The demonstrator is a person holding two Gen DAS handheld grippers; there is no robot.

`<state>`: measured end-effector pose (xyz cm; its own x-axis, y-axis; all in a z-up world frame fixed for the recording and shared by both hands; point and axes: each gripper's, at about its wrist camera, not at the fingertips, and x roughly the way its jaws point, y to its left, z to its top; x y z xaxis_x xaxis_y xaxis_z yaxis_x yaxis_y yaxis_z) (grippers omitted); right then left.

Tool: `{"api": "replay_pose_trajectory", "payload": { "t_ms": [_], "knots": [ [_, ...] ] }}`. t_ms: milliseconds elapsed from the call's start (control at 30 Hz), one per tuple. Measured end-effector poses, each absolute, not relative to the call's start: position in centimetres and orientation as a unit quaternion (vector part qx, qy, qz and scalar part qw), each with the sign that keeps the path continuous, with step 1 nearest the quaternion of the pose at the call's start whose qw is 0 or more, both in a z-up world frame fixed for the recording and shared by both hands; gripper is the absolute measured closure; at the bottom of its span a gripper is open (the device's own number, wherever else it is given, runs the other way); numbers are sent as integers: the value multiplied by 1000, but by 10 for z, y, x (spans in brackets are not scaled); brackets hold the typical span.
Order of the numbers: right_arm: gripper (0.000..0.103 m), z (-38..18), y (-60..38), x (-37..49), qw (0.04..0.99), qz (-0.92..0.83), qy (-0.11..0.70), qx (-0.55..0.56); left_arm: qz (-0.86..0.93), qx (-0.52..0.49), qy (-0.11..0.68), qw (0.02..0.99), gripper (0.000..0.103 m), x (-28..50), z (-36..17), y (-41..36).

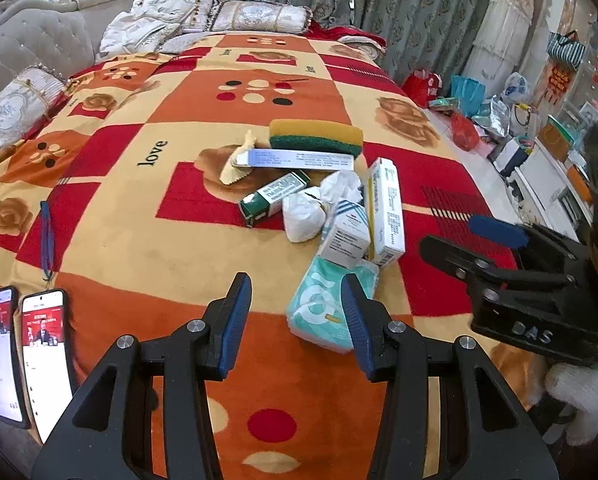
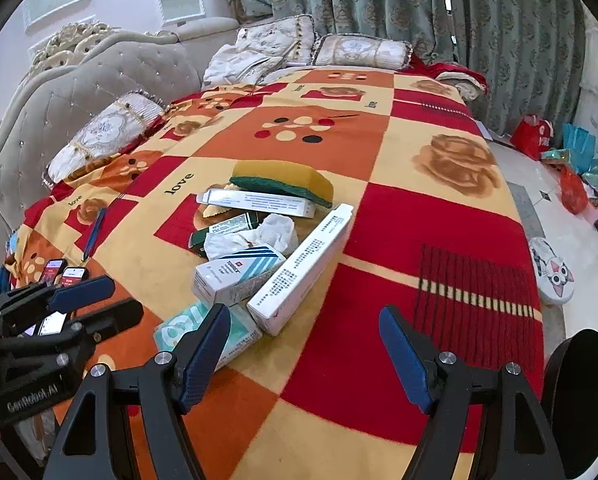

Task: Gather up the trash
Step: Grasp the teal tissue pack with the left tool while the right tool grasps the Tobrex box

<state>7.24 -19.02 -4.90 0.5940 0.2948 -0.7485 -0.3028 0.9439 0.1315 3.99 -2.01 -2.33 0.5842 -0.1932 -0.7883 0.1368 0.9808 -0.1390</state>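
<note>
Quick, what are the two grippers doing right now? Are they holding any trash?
Left gripper: open, holding nothing, just short of the teal tissue pack.
Right gripper: open, holding nothing, over the blanket.

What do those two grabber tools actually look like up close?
Both are black plastic frames with silver bolts and dark blue ribbed pads on the fingers. The left gripper has "GenRobot.AI" on its side; the right gripper has raised letters. A white glove holds it.

Sponge [image 1: 316, 136] upper centre on blanket [image 1: 139, 240]; long box [image 1: 301, 159] just before it; tissue pack [image 1: 323, 304] lowest in pile; two phones [image 1: 23, 352] lower left.
</note>
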Motion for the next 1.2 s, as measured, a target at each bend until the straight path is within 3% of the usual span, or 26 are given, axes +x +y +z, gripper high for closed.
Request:
{"api": "replay_pose_trajectory", "payload": {
  "t_ms": [500,633,733,933,1200],
  "knots": [
    [28,-66,-124,131,860,191,468,-67,-101,-29,467,878,57,34,-38,-17],
    [28,-77,-143,130,856,164,482,-91,-105,-31,469,877,57,34,-38,-16],
    [28,-87,-179,128,852,134,500,-84,-120,-34,470,874,45,39,-41,-19],
    [28,-86,-239,114,857,125,501,-12,-128,-24,478,869,44,50,-52,-33],
    [28,-66,-240,89,873,158,462,-4,-128,26,498,857,44,64,-77,-56]
  ]
}}
